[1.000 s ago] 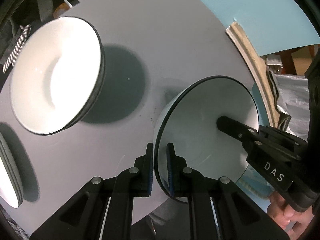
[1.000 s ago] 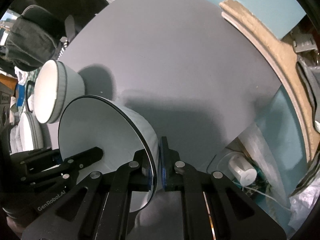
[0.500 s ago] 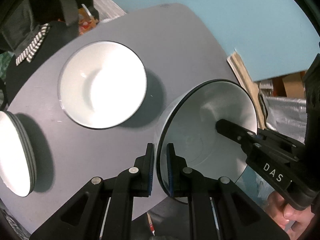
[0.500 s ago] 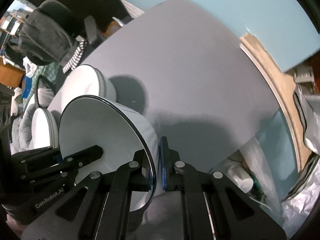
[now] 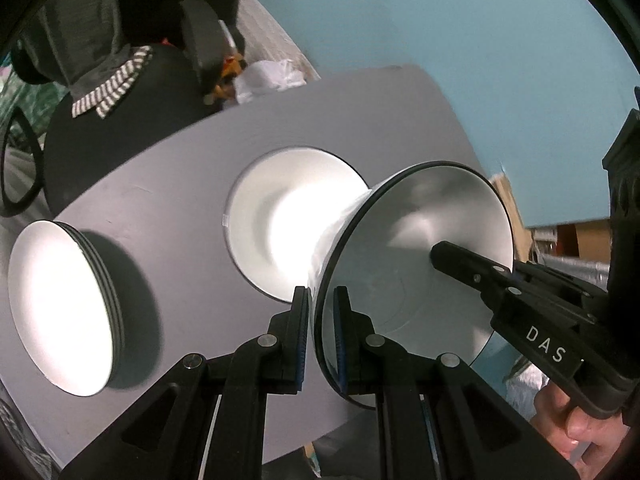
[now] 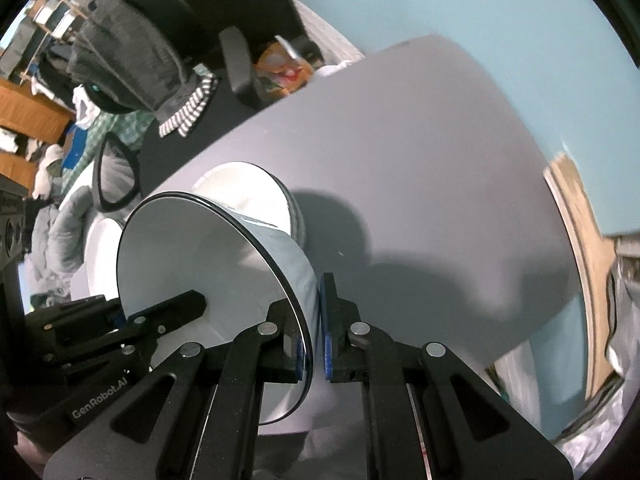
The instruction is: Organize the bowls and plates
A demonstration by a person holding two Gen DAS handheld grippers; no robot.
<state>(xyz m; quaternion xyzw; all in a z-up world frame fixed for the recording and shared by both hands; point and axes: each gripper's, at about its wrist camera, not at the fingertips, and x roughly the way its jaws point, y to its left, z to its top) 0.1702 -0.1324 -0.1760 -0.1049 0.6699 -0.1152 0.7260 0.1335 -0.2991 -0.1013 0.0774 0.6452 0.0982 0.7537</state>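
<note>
White held bowl (image 5: 420,264), centre right in left wrist view: left gripper (image 5: 322,334) jaws clenched on its near rim, above grey desk (image 5: 168,184); second bowl (image 5: 280,220) behind, plate stack (image 5: 60,312) lower left.
Right wrist view: right gripper (image 6: 313,336) jaws clenched on the held bowl's opposite rim, lower centre.

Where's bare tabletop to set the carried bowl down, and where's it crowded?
Free: the broad grey table stretch right of the resting bowl, toward the blue wall. Crowded: the left side, where the resting bowl and plate stack sit close. Both grippers clamp the carried bowl.
</note>
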